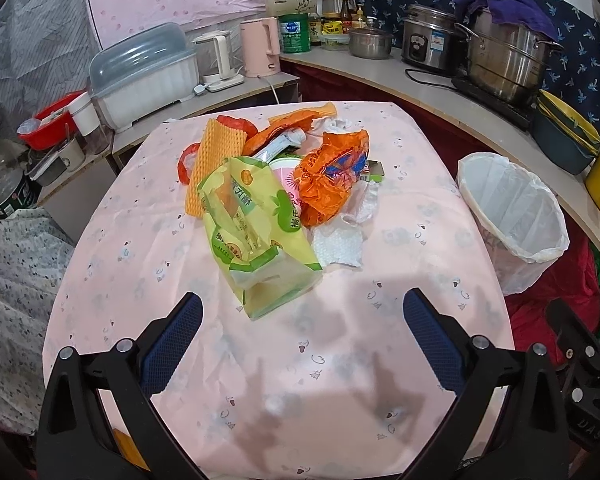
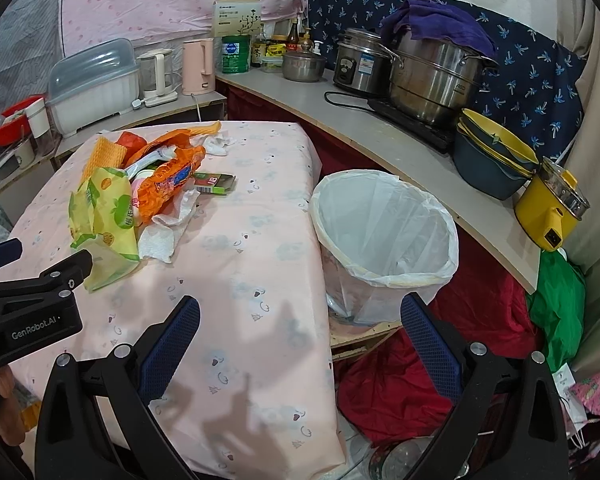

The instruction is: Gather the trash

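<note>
My left gripper (image 1: pixel 302 312) was spread wide and held nothing, its black arms ending in blue cross-hatched pads (image 1: pixel 428 334) that hung at the bottom of the frame over the pink printed tablecloth (image 1: pixel 400 248), just short of the trash. My right gripper (image 2: pixel 300 316) was equally wide apart and empty, one pad above the cloth's lower edge and the other out past the table, in front of the bin. From the right wrist view my left tool showed at the lower left as a black body, with my fingers (image 2: pixel 4 384) wrapped behind it. The trash sat heaped in the upper middle of the left view: nearest was a glossy, crinkled yellow-green plastic bag (image 1: pixel 260 236), torn open at its near end; beside it lay a quilted white paper towel (image 1: pixel 338 246) and a crumpled orange wrapper (image 1: pixel 332 172). Behind those were a ribbed orange foam sleeve (image 1: pixel 212 156), a round pink-topped lid (image 1: pixel 286 176) half buried, and, in the right view, a small flat green carton (image 2: pixel 216 183) lying apart toward the centre. The round waste bin (image 2: pixel 384 240), lined with a thin translucent white bag, stood just beside the table's right edge, centre right in that view.
</note>
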`<state>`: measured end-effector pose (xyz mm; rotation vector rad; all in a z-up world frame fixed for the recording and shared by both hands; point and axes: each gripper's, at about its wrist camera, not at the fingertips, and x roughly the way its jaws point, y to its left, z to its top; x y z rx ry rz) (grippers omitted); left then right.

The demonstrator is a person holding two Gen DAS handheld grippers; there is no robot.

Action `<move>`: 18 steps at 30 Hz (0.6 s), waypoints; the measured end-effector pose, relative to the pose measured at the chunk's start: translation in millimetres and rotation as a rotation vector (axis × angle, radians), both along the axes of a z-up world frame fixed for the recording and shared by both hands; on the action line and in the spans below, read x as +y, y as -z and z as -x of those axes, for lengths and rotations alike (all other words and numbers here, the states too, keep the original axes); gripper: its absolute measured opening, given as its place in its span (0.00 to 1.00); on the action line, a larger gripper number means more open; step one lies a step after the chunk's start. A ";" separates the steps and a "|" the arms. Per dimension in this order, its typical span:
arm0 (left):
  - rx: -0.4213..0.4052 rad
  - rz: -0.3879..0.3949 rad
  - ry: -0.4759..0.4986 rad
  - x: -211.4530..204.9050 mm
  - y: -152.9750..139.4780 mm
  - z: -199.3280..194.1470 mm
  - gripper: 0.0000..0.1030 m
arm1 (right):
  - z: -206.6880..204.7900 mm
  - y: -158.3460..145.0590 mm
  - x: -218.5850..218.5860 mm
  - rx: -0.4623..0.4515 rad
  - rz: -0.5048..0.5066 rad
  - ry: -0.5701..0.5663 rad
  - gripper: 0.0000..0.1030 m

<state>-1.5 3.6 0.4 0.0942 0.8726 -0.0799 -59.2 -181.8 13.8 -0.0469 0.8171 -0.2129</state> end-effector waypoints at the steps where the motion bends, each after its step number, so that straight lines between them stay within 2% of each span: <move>1: 0.001 0.000 -0.001 0.8 0.0 0.1 0.93 | -0.1 0.0 0.1 0.000 0.000 0.000 0.93; 18: -0.001 -0.007 -0.012 4.4 0.5 -0.6 0.93 | 0.2 -2.3 6.2 -0.001 0.006 -0.006 0.93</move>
